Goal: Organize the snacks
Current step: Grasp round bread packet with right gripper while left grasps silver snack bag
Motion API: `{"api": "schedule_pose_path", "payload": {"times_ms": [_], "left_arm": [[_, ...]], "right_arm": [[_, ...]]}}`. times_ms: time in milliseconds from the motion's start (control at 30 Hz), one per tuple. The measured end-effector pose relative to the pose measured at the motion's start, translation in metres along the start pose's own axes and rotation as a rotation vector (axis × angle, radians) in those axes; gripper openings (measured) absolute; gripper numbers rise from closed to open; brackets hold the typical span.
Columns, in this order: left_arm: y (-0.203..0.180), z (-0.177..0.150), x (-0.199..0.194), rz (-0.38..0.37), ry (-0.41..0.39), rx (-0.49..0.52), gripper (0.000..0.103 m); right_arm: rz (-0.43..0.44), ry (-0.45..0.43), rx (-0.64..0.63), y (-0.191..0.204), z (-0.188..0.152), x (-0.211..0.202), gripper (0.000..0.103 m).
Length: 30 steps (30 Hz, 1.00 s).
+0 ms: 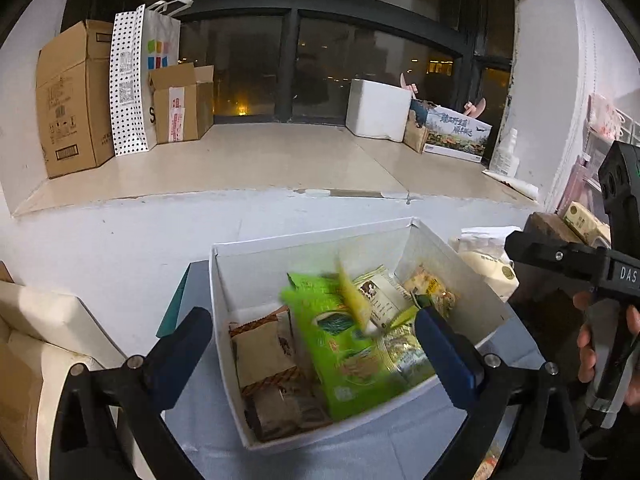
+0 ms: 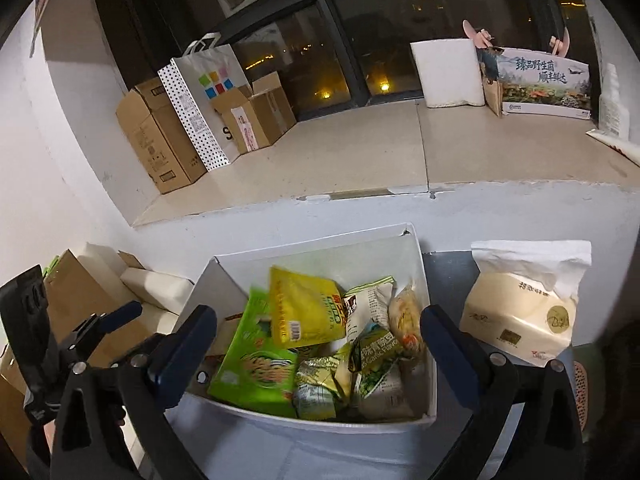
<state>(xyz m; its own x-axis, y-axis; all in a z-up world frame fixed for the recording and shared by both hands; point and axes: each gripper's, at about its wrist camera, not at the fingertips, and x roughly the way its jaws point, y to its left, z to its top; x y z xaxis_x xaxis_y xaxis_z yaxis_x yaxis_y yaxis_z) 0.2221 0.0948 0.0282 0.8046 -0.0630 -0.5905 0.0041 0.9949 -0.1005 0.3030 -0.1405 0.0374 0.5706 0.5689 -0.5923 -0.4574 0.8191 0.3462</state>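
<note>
Both tongs spread wide, nothing between them: left gripper [image 1: 312, 344] and right gripper [image 2: 318, 346] hang over the white box [image 2: 426, 280]. Snack packets sit piled inside; a yellow packet [image 2: 304, 306] looks mid-drop, blurred, at my 12 o'clock, green bag [image 2: 256, 364] at 10. I judge a drop-off step is done. Next I need another loose snack; none visible. Tissue pack [image 2: 524, 304] at 2 o'clock, outside the box.

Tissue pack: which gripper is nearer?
Right. The right gripper hangs over the white box, with the tissue pack just beside its right finger. The left gripper is further left.
</note>
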Motion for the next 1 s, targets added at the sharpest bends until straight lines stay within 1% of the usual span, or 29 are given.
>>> {"api": "schedule_pose_path", "payload": {"times_ms": [133,233,300,333,400,433,467,500,600,633,667,767,867,933,1000], "left_arm": [[-0.008,-0.013,-0.03,-0.031,-0.019,0.032,0.103],[-0.019,-0.033,-0.057,-0.085,-0.022,0.064,0.103],[-0.029,-0.051,-0.074,-0.096,-0.021,0.105,0.103],[-0.034,-0.06,-0.082,-0.102,-0.022,0.114,0.103],[-0.041,-0.081,-0.097,-0.125,-0.023,0.099,0.103],[-0.044,-0.094,-0.105,-0.152,-0.027,0.08,0.103],[-0.048,-0.104,-0.109,-0.167,-0.016,0.068,0.103],[-0.051,-0.111,-0.111,-0.167,-0.011,0.06,0.103],[-0.061,-0.136,-0.118,-0.178,0.006,0.037,0.103],[-0.064,-0.142,-0.119,-0.183,0.016,0.034,0.103],[-0.066,-0.148,-0.12,-0.185,0.024,0.033,0.103],[-0.072,-0.163,-0.121,-0.175,0.051,0.049,0.103],[-0.074,-0.171,-0.119,-0.178,0.07,0.046,0.103],[-0.074,-0.173,-0.117,-0.183,0.078,0.035,0.103],[-0.074,-0.173,-0.115,-0.189,0.084,0.035,0.103]], "right_arm": [[0.025,-0.014,-0.016,0.002,-0.012,-0.024,0.103],[0.043,-0.022,-0.055,0.007,-0.033,-0.05,0.103],[0.047,-0.009,-0.073,0.007,-0.052,-0.066,0.103],[0.032,0.001,-0.086,0.007,-0.066,-0.074,0.103],[0.001,0.012,-0.117,0.007,-0.097,-0.088,0.103],[-0.026,0.018,-0.116,0.005,-0.109,-0.092,0.103],[-0.067,0.047,-0.098,0.002,-0.126,-0.093,0.103],[-0.085,0.07,-0.073,-0.002,-0.14,-0.093,0.103],[-0.072,0.129,-0.018,-0.011,-0.179,-0.086,0.103],[-0.073,0.148,-0.022,-0.012,-0.189,-0.083,0.103],[-0.087,0.176,-0.038,-0.014,-0.201,-0.079,0.103],[-0.143,0.199,-0.08,-0.016,-0.219,-0.075,0.103],[-0.159,0.221,-0.144,-0.011,-0.232,-0.067,0.103],[-0.179,0.244,-0.213,-0.004,-0.24,-0.058,0.103],[-0.179,0.258,-0.265,0.003,-0.246,-0.048,0.103]]}}
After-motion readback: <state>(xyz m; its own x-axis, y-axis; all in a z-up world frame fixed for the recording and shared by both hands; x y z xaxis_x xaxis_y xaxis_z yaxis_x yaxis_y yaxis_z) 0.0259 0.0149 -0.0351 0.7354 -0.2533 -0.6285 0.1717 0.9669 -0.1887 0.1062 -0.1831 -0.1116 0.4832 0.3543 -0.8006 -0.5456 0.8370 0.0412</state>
